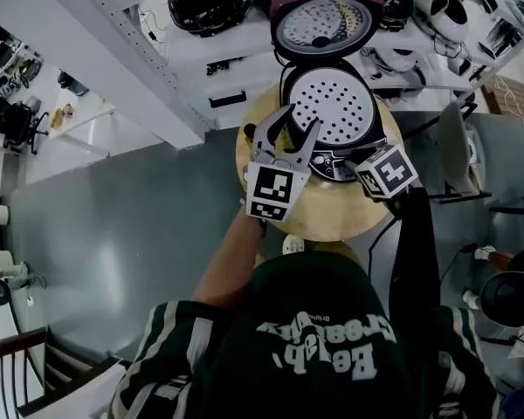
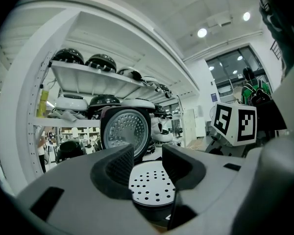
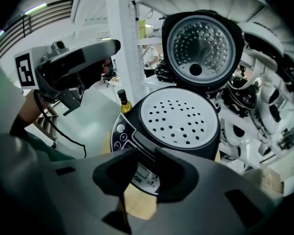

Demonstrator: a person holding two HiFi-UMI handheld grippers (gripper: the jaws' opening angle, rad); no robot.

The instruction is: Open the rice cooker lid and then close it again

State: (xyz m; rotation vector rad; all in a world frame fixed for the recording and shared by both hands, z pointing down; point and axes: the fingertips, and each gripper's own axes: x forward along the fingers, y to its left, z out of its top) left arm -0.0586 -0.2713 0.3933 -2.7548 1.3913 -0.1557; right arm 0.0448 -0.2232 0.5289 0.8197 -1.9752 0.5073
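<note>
A black rice cooker (image 1: pixel 336 112) stands on a round wooden table (image 1: pixel 332 225) with its lid (image 1: pixel 323 24) swung upright at the back. A white perforated tray (image 3: pixel 179 116) covers the pot's mouth. My left gripper (image 1: pixel 297 122) hovers level at the cooker's left front, open and empty; the tray (image 2: pixel 152 185) and lid (image 2: pixel 125 131) show beyond its jaws (image 2: pixel 148 155). My right gripper (image 3: pixel 146 165) points steeply down over the front control panel (image 3: pixel 123 133). Its jaws stand narrowly apart, with nothing gripped.
White shelving (image 1: pixel 205 3) behind the table holds several other cookers. A small bottle (image 3: pixel 122 99) stands on the table left of the cooker. A chair (image 1: pixel 454 147) is at the right. Grey floor lies to the left.
</note>
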